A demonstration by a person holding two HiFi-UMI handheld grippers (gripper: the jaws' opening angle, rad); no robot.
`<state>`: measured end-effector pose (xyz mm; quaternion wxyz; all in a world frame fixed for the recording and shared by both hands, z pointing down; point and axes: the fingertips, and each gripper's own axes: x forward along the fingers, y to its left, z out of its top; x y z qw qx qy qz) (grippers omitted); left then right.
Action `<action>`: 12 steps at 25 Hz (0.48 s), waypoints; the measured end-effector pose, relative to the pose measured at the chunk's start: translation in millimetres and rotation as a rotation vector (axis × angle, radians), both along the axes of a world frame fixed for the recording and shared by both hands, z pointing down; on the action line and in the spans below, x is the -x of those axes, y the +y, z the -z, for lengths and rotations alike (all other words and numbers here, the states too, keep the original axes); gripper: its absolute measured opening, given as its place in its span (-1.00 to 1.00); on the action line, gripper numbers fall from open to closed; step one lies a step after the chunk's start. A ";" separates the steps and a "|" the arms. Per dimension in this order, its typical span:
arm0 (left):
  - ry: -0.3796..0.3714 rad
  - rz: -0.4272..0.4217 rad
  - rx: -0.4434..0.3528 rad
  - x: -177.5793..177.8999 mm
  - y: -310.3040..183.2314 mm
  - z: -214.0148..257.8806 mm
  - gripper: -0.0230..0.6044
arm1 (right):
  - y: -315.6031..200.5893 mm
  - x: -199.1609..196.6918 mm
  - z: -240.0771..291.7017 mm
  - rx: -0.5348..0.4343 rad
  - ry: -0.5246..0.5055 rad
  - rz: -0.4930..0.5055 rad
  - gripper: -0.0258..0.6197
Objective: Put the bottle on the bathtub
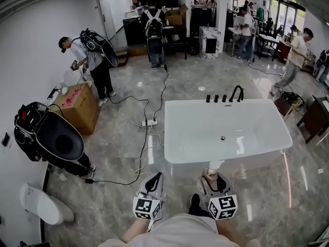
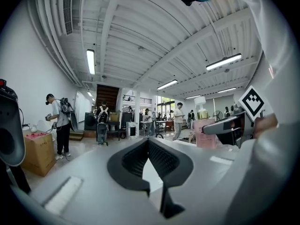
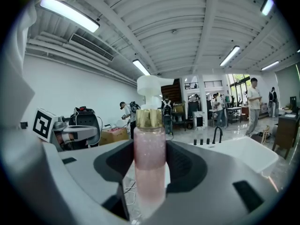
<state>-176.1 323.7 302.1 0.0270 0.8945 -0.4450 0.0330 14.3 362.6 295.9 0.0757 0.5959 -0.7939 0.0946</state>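
bottle clamped in right tool, grip hidden in head view; left tool closed.

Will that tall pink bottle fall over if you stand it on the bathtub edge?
It might. The bottle is tall and slim with a pump on top, so it probably tips easily. The bathtub rim looks glossy, so it could slide. It looks stiff.

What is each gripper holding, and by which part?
Right gripper holds the pink pump bottle upright by its body, below the gold collar. Left gripper holds nothing; its fingers are together.
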 end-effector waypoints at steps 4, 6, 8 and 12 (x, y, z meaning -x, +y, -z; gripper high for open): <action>0.004 0.002 0.007 -3.5 -19.1 -6.7 -0.90 | -22.5 -5.7 -6.8 0.004 0.002 0.001 -0.27; 0.003 0.010 0.012 -2.7 -32.7 -11.6 -0.90 | -37.8 -7.4 -12.0 0.008 0.001 0.003 -0.27; 0.010 0.022 0.024 -2.3 -49.2 -15.9 -0.90 | -55.5 -9.2 -16.9 0.014 -0.001 0.011 -0.28; 0.002 0.044 0.020 -11.9 -88.6 -19.8 -0.90 | -97.6 -19.7 -24.7 0.018 -0.011 0.038 -0.27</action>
